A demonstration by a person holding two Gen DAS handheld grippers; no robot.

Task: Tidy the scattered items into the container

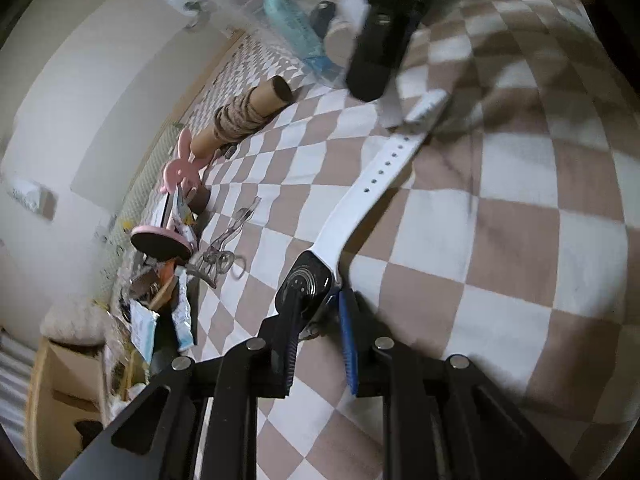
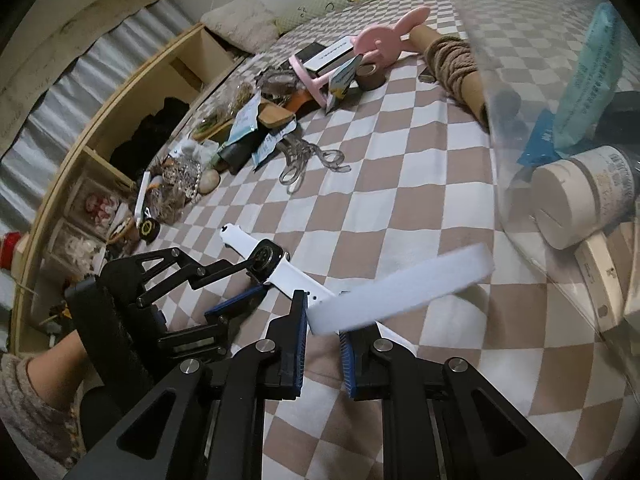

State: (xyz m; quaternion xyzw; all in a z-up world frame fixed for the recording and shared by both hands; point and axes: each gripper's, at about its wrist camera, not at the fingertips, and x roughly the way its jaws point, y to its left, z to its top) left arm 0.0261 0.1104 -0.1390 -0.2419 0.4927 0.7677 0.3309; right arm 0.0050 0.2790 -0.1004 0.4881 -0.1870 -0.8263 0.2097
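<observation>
My left gripper (image 1: 320, 312) fingers clamp the watch (image 1: 306, 282), my right gripper (image 2: 324, 320) fingers clamp its strap (image 2: 400, 292); uneven pulling could twist it loose.

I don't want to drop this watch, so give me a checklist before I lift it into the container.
1. Left gripper clamped on the watch case: ok.
2. Right gripper clamped on the long strap: ok.
3. Short strap end free of the clutter: ok.
4. Container close by: ok.
5. Room left inside the container: cannot tell.
</observation>
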